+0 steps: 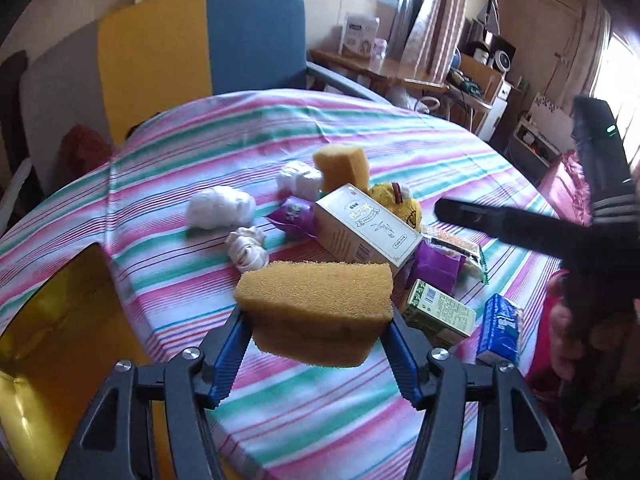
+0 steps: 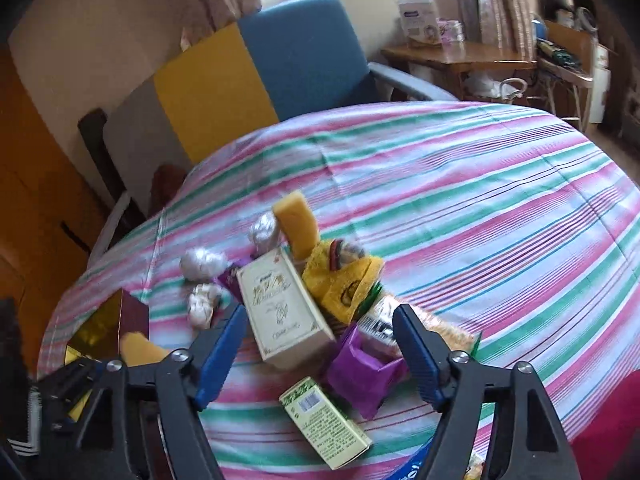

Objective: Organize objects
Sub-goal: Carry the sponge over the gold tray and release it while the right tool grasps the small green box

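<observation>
My left gripper [image 1: 316, 316] is shut on a yellow sponge [image 1: 316, 308] and holds it above the striped tablecloth [image 1: 320, 420]. The same sponge shows at the lower left of the right wrist view [image 2: 140, 350]. My right gripper [image 2: 320, 320] is open and empty above a pile: a cream box [image 2: 280, 312], a purple packet [image 2: 360, 372], a green carton [image 2: 324, 420], a yellow plush toy [image 2: 340, 276] and a second sponge [image 2: 296, 224]. The right gripper appears as a dark shape at the right of the left wrist view [image 1: 500, 224].
A gold-lined open box [image 1: 52, 344] sits at the table's left edge. White wrapped bundles [image 1: 220, 208] and a blue tissue pack [image 1: 500, 328] lie on the cloth. A blue and yellow chair [image 1: 248, 40] stands behind the table.
</observation>
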Available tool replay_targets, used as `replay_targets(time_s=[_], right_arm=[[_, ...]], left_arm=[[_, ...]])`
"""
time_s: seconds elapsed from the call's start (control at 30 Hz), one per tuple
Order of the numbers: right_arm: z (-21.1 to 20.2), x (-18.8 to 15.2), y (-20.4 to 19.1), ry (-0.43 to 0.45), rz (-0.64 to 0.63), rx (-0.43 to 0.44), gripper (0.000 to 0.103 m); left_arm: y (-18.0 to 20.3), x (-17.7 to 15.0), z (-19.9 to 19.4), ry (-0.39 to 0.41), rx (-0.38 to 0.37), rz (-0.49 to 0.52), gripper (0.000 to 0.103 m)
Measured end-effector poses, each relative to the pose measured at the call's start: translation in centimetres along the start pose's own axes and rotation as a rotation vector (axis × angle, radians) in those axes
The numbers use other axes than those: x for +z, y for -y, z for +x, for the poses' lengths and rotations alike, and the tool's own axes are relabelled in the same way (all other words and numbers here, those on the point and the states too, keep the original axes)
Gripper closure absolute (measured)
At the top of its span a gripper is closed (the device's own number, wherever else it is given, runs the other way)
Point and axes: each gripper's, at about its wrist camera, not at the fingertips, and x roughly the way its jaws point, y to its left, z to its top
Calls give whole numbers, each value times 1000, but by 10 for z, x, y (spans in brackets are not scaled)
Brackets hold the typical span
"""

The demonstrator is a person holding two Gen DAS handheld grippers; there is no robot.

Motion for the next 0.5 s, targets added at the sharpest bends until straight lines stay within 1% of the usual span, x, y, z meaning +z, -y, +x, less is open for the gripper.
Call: replay_targets(time_s=[0.07, 0.13, 0.23, 0.33, 0.4, 0.47, 0.5], right_arm=[[4, -4, -7, -36, -34, 16, 30], [11, -9, -14, -92, -68, 30, 30], [21, -18, -28, -180, -138, 17, 30], [28, -28, -38, -256, -220, -51, 34], [33, -36, -38, -296, -260, -99, 36], [41, -44, -36, -332, -286, -148, 42], [45, -48, -35, -350, -295, -164, 50]], left_arm=[[-8, -5, -13, 12, 13, -30, 39], [-16, -12, -27, 27, 23, -52, 39], [-30, -22, -45, 46, 50, -84, 38], [-48, -38, -64, 61, 77, -122, 39], [-64, -50, -76, 69, 101, -157, 38], [-86, -63, -88, 73, 130, -205, 38], [-97, -68, -92, 74, 147, -229, 38]])
